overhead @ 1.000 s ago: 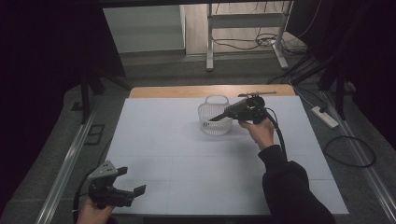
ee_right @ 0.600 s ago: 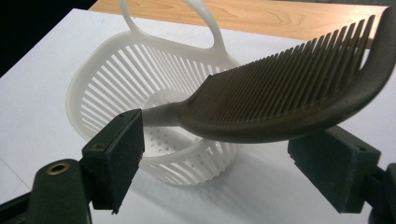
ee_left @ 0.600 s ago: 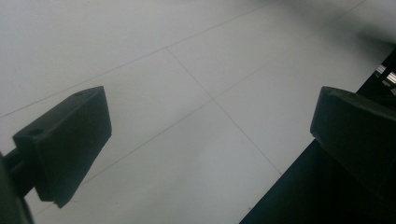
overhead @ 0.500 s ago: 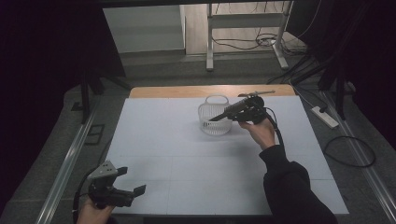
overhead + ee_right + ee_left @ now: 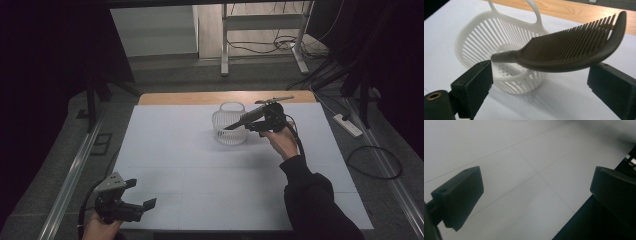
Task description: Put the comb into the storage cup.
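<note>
Table (image 5: pixel 200 170): white sheet ruled with faint grid lines, covering all but a strip of bare wood (image 5: pixel 200 98) along the far edge. Metal rails run along both long sides.

Room: dim. Grey floor beyond the table, a pale frame (image 5: pixel 260 30) standing on it with loose cables beneath. A white power strip (image 5: pixel 347 125) lies on the floor at the right with a black cable looped near it.

Basket (image 5: pixel 230 127): white plastic, slatted wall, hoop handle, upright on the sheet near the far edge, middle of the table.

Comb (image 5: pixel 571 50): dark brown, curved back, teeth pointing up and away, its short handle tip over the basket's rim.

My right gripper (image 5: pixel 540 82): held beside the basket. My jaws have just been opening; they stand wide, the comb lying across between them, and neither pad presses on it.

My left gripper (image 5: pixel 131 195): low at the near left corner of the sheet, jaws spread wide, holding nothing.
</note>
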Demonstrator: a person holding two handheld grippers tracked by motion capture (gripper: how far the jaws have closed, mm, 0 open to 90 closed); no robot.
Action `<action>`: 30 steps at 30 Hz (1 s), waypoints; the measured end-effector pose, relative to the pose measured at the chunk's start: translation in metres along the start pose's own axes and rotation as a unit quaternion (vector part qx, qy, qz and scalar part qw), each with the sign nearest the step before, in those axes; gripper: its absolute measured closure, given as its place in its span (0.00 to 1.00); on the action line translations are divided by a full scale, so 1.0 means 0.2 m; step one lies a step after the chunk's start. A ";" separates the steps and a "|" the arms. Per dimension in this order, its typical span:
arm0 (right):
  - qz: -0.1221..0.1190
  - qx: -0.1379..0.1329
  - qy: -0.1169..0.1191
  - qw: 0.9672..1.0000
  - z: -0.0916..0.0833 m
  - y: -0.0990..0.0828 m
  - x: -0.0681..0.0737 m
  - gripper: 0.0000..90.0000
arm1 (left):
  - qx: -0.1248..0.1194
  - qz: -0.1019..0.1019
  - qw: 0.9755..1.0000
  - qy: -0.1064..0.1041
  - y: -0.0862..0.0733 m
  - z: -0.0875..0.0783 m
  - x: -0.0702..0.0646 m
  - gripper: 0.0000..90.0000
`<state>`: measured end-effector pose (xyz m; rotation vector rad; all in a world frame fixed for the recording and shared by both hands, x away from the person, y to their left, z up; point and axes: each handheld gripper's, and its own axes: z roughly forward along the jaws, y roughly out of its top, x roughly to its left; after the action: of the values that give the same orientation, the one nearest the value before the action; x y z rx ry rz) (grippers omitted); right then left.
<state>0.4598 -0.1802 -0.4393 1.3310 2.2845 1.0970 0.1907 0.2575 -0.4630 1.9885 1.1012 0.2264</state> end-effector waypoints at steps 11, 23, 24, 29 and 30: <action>-0.019 0.001 -0.002 1.000 -0.03 0.00 0.01 0.03 | 0.000 0.001 1.000 0.000 0.00 0.00 0.00 0.00; -0.034 -0.001 0.001 0.999 -0.09 -0.01 0.01 0.00 | -0.001 0.001 1.000 0.000 0.00 0.00 0.00 0.00; -0.035 0.001 0.003 0.999 -0.09 -0.01 0.02 0.00 | -0.001 0.001 1.000 0.000 0.00 0.00 0.00 0.00; -0.043 0.005 0.006 0.999 -0.10 -0.03 0.03 0.00 | -0.001 0.001 1.000 0.000 0.00 0.00 0.00 0.00; -0.045 0.005 0.005 0.999 -0.10 -0.03 0.03 0.00 | -0.001 0.001 1.000 0.000 0.00 0.00 0.00 0.00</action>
<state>0.4413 -0.1872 -0.4289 1.2166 2.3359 1.0667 0.1904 0.2576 -0.4628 1.9882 1.0988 0.2288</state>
